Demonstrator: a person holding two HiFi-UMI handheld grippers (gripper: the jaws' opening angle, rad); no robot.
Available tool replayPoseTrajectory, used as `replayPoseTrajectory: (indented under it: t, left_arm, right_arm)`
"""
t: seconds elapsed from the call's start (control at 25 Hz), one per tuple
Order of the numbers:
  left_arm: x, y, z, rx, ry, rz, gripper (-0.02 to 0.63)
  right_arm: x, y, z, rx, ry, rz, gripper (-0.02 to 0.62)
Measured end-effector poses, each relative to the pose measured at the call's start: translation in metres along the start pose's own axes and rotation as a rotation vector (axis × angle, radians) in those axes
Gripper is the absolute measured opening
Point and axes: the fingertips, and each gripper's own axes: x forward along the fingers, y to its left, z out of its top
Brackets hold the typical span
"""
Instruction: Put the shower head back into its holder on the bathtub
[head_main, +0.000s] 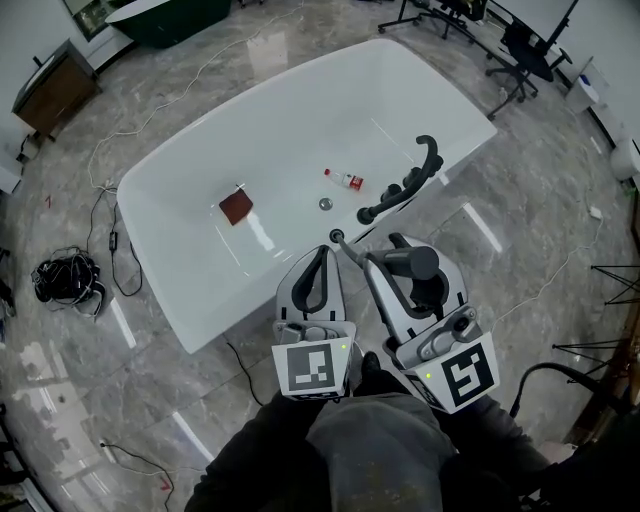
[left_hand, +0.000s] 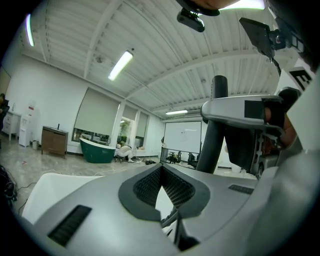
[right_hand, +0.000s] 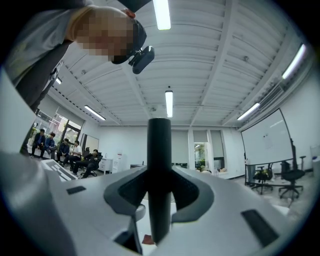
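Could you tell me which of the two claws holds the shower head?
The right claw, clamped on the dark shower head; the left claw is shut on nothing.

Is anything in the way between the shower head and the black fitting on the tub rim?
Nothing visible: the shower head, clamped in the right gripper, has open space to the black fitting.

The bathtub (head_main: 300, 130) is gleaming glossy white, the marbled floor (head_main: 90, 400) is shining, the shower head (head_main: 410, 262) is looking matt.
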Motion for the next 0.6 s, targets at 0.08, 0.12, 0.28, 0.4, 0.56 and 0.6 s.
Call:
replayPoseTrajectory:
  t: [0.08,0.12,0.28,0.4,0.56,0.6]
  left_arm:
    - [0.001,0.0,0.0,0.005,-0.002,-0.006,0.002]
    - [0.001,-0.001,0.0,0.005,0.001,-0.009,0.002]
    - [0.006,0.003,-0.002,-0.002,0.015,-0.003,0.002]
    - [0.012,0.001,-0.004,0.001,0.02,0.005,0.002]
    - [0.021,-0.004,-0.006,0.009,0.033,0.008,0.003]
    - [0.023,-0.004,-0.007,0.008,0.038,0.013,0.003]
  right_arm:
    - [0.001,-0.002,-0.002,0.006,0.006,-0.005,0.134]
    - [0.002,-0.002,-0.002,0.008,0.007,-0.007,0.135]
    - [0.006,-0.003,-0.001,0.007,0.004,-0.002,0.135]
    - [0.005,-0.01,-0.007,0.016,0.011,0.002,0.133]
    - [0.009,-0.023,-0.01,0.028,0.019,0.002,0.135]
    - [0.009,-0.026,-0.01,0.032,0.017,0.006,0.135]
